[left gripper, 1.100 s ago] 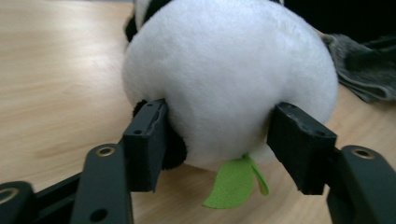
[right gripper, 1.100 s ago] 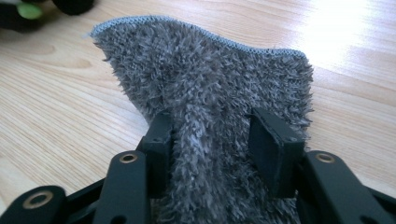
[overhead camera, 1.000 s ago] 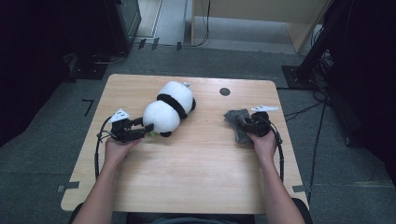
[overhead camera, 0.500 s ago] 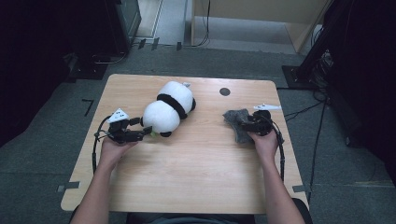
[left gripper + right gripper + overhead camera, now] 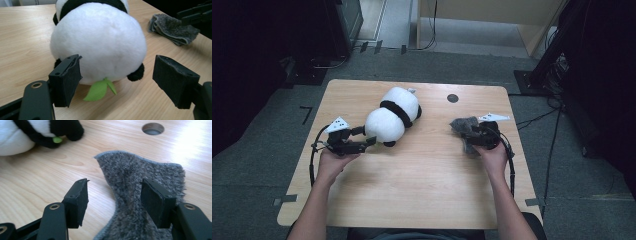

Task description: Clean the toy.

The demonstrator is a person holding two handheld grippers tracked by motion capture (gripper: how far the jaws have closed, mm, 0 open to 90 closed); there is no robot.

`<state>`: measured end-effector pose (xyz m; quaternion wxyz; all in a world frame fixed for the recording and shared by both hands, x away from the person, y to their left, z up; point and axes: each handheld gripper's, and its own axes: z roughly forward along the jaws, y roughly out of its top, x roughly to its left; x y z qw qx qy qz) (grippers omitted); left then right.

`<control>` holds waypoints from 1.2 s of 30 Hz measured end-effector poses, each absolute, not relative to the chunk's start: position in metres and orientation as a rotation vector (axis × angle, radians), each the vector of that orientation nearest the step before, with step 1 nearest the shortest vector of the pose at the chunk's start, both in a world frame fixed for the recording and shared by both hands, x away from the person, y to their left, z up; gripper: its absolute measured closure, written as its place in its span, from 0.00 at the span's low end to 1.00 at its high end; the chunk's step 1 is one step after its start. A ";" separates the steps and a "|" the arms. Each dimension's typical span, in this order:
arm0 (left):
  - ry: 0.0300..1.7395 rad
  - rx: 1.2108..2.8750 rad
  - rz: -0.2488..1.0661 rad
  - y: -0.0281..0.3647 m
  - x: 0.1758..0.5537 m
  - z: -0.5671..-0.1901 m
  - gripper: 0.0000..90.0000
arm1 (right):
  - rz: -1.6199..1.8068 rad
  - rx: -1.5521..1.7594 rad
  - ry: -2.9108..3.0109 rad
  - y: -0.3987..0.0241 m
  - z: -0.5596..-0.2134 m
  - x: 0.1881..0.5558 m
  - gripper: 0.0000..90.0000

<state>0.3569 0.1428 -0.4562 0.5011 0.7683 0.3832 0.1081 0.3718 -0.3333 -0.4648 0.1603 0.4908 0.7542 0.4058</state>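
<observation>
Pale wood makes up the table [image 5: 412, 190], which stands on grey carpet among dark racks and cables. A plush panda [image 5: 392, 116] lies on it left of centre, white with a black band round its middle. In the left gripper view its round white rear faces the camera, with a green leaf [image 5: 98, 90] sticking out from under it onto the wood.

The left gripper [image 5: 368, 137] points at the panda from the left, its tips just beside the plush. Its jaws have just been opening; they now stand wide, 1 pad [image 5: 68, 78] close to the panda's lower left and the other clear of it on the right, neither pressing. It holds nothing.

A grey cloth [image 5: 464, 131] lies crumpled right of centre, well apart from the panda. The right gripper [image 5: 472, 138] sits over it. Its jaws have also just been opening; in the right gripper view a raised fold of cloth [image 5: 135, 192] stands between them, against the right pad [image 5: 156, 205], while the left pad is apart from it over bare wood. It has no grip on the fold.

Behind the cloth, a dark round hole [image 5: 452, 98] pierces the tabletop. Bare wood separates the 2 grippers.
</observation>
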 end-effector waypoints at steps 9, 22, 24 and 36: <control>0.869 1.847 0.252 0.127 0.345 -0.447 0.25 | 1.188 1.334 2.187 -0.320 -0.457 0.357 0.45; 0.753 1.927 0.249 0.089 0.328 -0.451 0.25 | 1.229 1.221 2.231 -0.301 -0.454 0.337 0.48; 0.743 1.941 0.241 0.083 0.326 -0.453 0.25 | 1.225 1.218 2.238 -0.300 -0.456 0.335 0.48; 0.724 2.001 0.190 0.051 0.322 -0.473 0.26 | 1.215 1.153 2.305 -0.280 -0.469 0.321 0.48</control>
